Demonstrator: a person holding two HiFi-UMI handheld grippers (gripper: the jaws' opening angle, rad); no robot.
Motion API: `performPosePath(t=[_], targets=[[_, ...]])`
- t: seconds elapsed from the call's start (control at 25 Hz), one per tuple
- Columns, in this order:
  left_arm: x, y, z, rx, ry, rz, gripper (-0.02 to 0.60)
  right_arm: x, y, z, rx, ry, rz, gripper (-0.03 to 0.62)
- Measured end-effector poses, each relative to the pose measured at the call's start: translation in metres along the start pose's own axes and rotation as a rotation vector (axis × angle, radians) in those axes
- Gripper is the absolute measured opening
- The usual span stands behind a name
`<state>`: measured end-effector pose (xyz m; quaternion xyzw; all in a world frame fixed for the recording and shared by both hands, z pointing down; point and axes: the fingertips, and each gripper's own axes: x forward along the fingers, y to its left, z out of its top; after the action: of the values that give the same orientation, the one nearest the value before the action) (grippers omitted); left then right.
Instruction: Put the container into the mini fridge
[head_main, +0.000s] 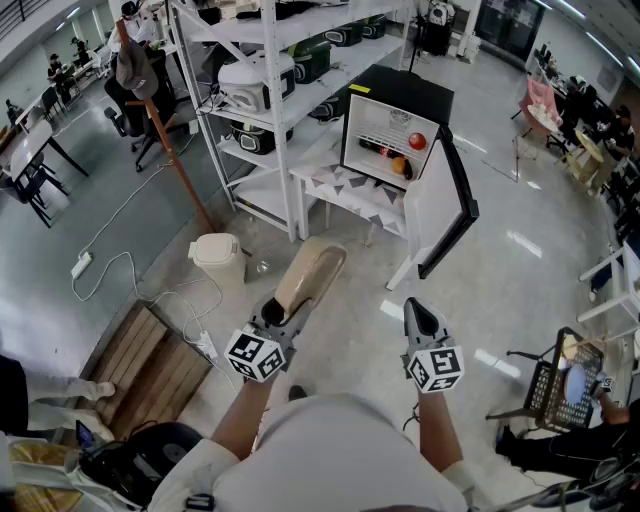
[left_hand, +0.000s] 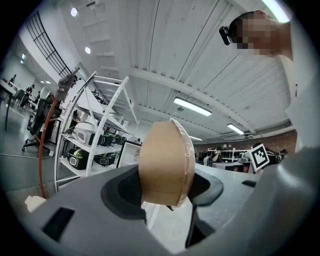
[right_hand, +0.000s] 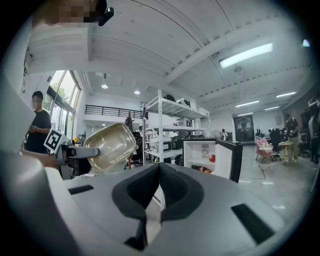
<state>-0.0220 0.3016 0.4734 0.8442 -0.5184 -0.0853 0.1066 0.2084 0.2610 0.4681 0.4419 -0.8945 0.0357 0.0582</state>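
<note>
Carrying tan clear-lidded plastic container (head_main: 310, 272), clamped in left gripper (head_main: 279, 314) beside closed, empty right gripper (head_main: 411, 304), toward open black mini fridge (head_main: 400, 92); next probably needs a level reach inside.

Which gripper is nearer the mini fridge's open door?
Right. The right gripper is straight in front of the door; the left gripper, holding the container, is farther left.

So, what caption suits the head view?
Left gripper holds a tan plastic container before an open black mini fridge; right gripper shut, empty.

Mini fridge (head_main: 395, 140) on table (head_main: 340, 187), shelf rack (head_main: 283, 130) left, container (head_main: 310, 275) nearer
</note>
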Motion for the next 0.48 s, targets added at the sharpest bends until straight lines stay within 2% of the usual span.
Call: performPosePath(t=[0.48], targets=[[-0.0086,0.0030,0.0019,0.000,-0.002,-0.002,0.215,-0.0003,0.0093,0.0030,-0.003,-0.005,-0.002,0.006]])
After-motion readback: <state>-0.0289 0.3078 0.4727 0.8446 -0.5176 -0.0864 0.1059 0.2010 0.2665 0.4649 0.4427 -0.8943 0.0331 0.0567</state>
